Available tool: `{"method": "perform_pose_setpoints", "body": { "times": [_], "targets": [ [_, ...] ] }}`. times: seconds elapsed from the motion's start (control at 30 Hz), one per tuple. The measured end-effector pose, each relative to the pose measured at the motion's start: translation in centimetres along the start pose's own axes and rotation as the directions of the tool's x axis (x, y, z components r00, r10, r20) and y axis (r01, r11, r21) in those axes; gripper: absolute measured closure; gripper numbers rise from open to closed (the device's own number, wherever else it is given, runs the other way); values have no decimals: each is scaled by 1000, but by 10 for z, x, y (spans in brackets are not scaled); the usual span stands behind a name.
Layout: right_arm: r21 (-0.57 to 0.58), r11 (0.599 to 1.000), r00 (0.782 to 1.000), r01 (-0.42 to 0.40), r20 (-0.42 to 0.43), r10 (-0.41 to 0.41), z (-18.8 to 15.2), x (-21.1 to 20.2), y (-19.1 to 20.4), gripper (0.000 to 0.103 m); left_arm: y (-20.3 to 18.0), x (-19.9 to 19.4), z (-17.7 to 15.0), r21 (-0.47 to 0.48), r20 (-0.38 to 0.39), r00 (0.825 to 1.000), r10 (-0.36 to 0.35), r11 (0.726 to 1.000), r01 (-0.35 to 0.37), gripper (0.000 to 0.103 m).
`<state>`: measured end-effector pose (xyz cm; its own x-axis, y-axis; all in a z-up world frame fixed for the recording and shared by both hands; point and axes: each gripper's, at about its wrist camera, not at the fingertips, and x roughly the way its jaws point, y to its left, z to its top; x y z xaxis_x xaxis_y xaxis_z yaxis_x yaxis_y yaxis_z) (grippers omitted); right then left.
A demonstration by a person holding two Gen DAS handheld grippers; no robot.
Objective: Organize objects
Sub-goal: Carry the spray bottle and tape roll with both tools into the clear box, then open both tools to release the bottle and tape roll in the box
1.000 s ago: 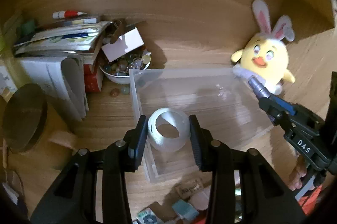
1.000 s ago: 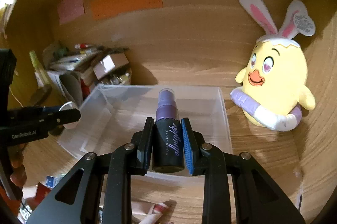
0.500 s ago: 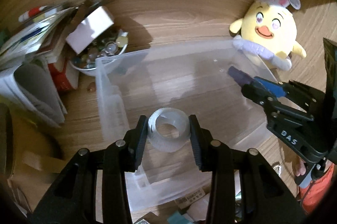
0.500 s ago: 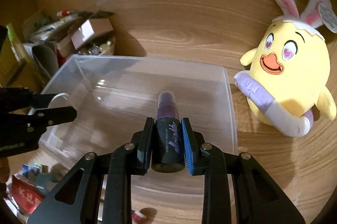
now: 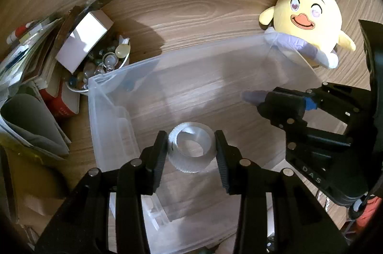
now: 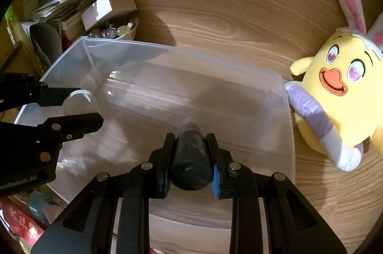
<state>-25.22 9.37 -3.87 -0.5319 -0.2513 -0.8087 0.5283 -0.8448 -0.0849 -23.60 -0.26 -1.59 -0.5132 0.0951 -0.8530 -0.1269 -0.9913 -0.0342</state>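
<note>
both grippers loaded, over the clear bin

so, left gripper (image 5: 191, 153) has its jaws part-way apart and clamped on a roll of clear tape (image 5: 190, 150); both pads press the roll's sides, its open core facing the camera. roll sits above the near-left part of the clear plastic bin (image 5: 112, 96), which shows nothing lying on its floor. cannot tell whether the roll touches the bin floor.

right gripper (image 6: 190, 158) has its jaws narrow and closed on a dark spray bottle (image 6: 190, 158). bottle lies along the fingers, flat base toward the camera, pale purple cap (image 6: 190, 122) pointing forward and down into the bin. one pad shows a blue face at the right side of the bottle. from the left wrist view the same gripper (image 5: 268, 98) comes in from the right over the bin's right half, cap leading.

the two grippers are well apart, one at each end of the bin.

surroundings, on the wooden tabletop (image 5: 191, 2):
- yellow chick plush (image 6: 340, 91) with bunny ears, just beside the bin's far right corner, its purple-and-white ring touching the bin wall.
- white bowl of marbles (image 5: 103, 67) at the bin's far left corner, a small white box (image 5: 83, 41) tilted on top of it.
- stack of books and papers (image 5: 31, 57) left of the bowl.
- clutter at the near left in the right wrist view, too dim to name.
</note>
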Motion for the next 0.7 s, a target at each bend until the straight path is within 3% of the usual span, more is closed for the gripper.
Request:
{"method": "perform_pose_setpoints", "body": {
  "times": [0.23, 0.3, 0.5, 0.7],
  "targets": [
    [-1, 1000, 1000, 0, 2, 0, 0, -1, 1, 78, 1, 2, 1, 0, -11, 1000, -17, 1000, 17, 60],
    [-5, 1000, 1000, 10, 15, -10, 0, -4, 1, 67, 3, 0, 0, -13, -17, 999, -47, 999, 47, 55],
    [-24, 999, 997, 44, 69, -42, -5, -25, 7, 54, 4, -10, -4, -22, -2, 999, -51, 998, 50, 52],
    [-7, 999, 988, 52, 148, -50, -16, -63, 7, 39, 3, -48, -19, 4, 92, 996, 3, 1000, -4, 29]
  ]
}}
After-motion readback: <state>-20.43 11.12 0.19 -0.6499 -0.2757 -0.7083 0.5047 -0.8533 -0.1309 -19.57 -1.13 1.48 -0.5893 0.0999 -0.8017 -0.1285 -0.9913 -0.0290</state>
